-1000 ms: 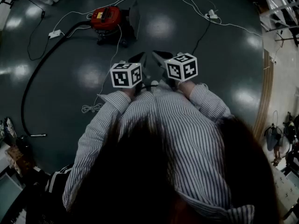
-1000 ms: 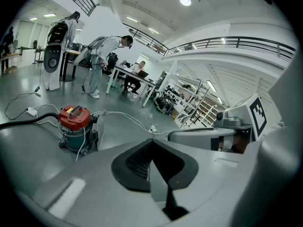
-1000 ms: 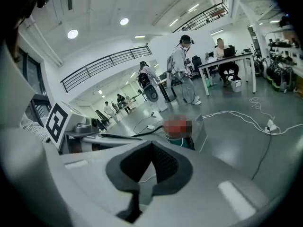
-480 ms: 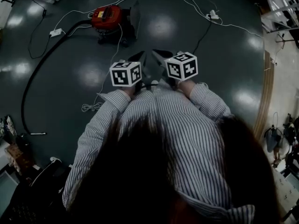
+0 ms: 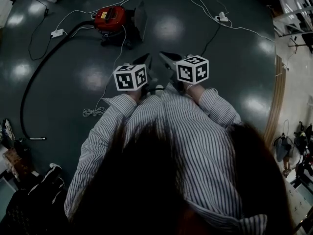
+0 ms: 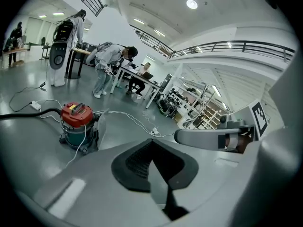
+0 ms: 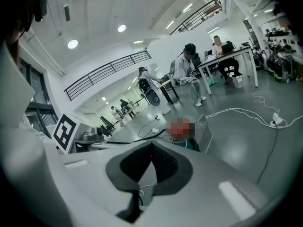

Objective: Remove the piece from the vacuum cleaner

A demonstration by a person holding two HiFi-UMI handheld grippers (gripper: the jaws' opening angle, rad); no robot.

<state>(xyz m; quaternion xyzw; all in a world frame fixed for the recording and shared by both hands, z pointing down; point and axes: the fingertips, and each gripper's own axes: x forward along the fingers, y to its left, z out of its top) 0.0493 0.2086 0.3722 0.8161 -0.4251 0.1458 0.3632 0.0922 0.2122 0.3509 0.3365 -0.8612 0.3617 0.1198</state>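
Nearby: left gripper [image 5: 145,60] and right gripper [image 5: 165,56] are hovering side by side in front of the person's chest, with the fingers of each pressed together on nothing, probably because the approach is only starting.
Midway: a white cable [image 5: 92,112] is trailing across the floor [image 5: 220,58].
Far left: the vacuum cleaner [image 5: 111,19] is standing well apart from both grippers, with its black hose [image 5: 44,67] plugged in and its piece not yet touched.
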